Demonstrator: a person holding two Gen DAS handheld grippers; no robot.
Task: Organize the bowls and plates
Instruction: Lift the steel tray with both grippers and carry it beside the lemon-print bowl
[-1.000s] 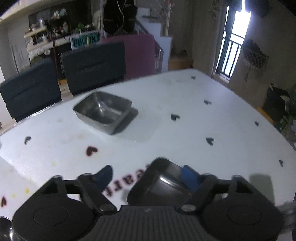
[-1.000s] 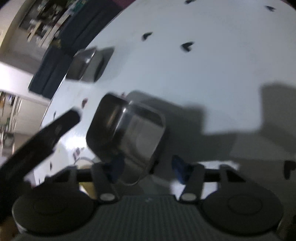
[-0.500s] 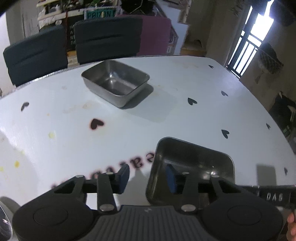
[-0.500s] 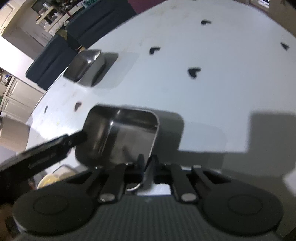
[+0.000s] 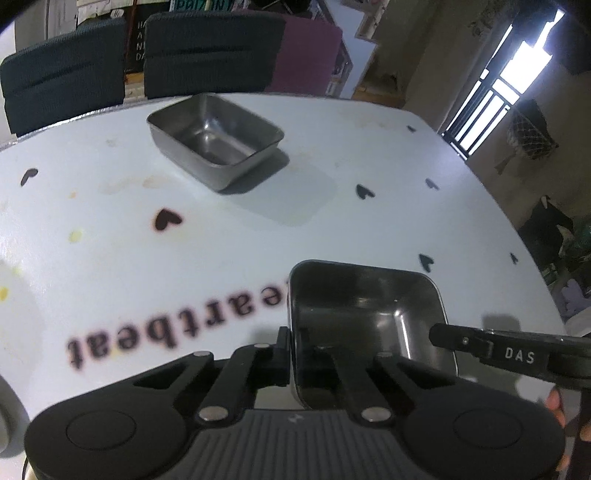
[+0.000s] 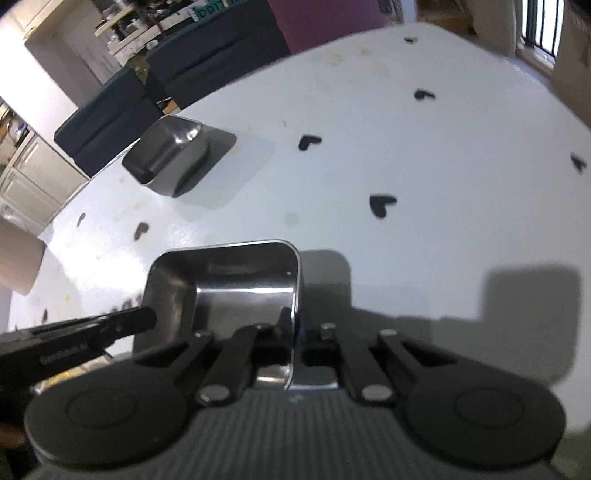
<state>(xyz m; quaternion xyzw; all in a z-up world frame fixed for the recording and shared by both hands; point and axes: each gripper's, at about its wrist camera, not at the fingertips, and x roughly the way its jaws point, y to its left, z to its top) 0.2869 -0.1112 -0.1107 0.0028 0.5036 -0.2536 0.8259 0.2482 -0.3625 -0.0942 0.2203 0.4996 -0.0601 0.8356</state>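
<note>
While the near steel tray (image 5: 365, 314) is clenched at opposite rims by the left gripper (image 5: 295, 354) and right gripper (image 6: 295, 332), the far steel tray (image 5: 216, 138) is noted on the counter (image 5: 369, 147) at eleven o'clock, well apart.

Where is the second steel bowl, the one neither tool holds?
The free steel bowl sits on the table's far side, near the dark chairs, beyond the held bowl.

place: home dining room | cues: heart-print table (image 5: 258, 221), dark chairs (image 5: 207, 51), cluttered shelves (image 6: 147, 22)
</note>
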